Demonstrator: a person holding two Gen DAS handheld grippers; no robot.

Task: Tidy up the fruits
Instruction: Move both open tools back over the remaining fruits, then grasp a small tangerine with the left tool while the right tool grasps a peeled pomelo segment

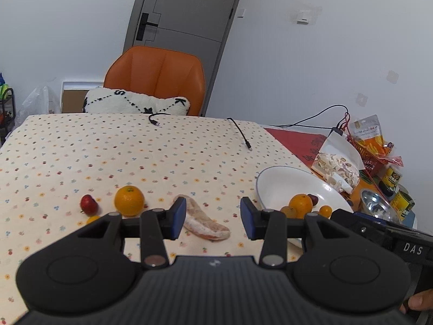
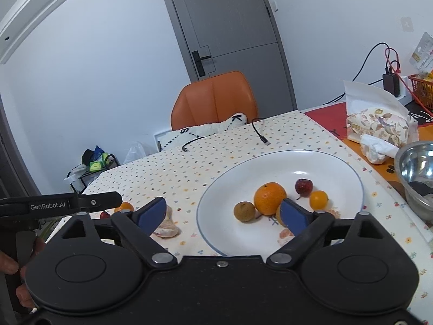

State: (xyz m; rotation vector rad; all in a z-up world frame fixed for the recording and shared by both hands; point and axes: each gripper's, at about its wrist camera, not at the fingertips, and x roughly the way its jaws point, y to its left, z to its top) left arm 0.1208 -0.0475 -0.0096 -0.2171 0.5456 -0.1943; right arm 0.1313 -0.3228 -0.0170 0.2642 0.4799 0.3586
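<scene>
Five or so fruits already sit in the plate (image 2: 335, 159): an orange (image 2: 269, 198), a brown longan (image 2: 244, 211), a red berry (image 2: 303, 187), a small yellow one (image 2: 318, 200), and peeled segments (image 2: 286, 235) at the near edge, partly hidden behind the right gripper (image 2: 224, 218). Another round fruit may lie behind that gripper's right finger; I cannot tell. Left on the cloth (image 1: 135, 146) are a second orange (image 1: 129, 200), a red fruit (image 1: 88, 204), a small yellow one (image 1: 92, 219) half hidden by the tool, and a pale peeled wedge (image 1: 203, 223). So by my reckoning the job is roughly half done, with four pieces still to move right into the plate. The left gripper (image 1: 213, 220) hovers near the wedge with its jaws spread wide and nothing between them; the wedge lies just beyond and between the fingers, so it looks like the next pick. The right gripper is likewise spread and empty, over the near left rim of the plate. Clutter at the far right, a steel bowl (image 2: 416, 173) and a tissue pack (image 2: 379, 124), plays no part.
</scene>
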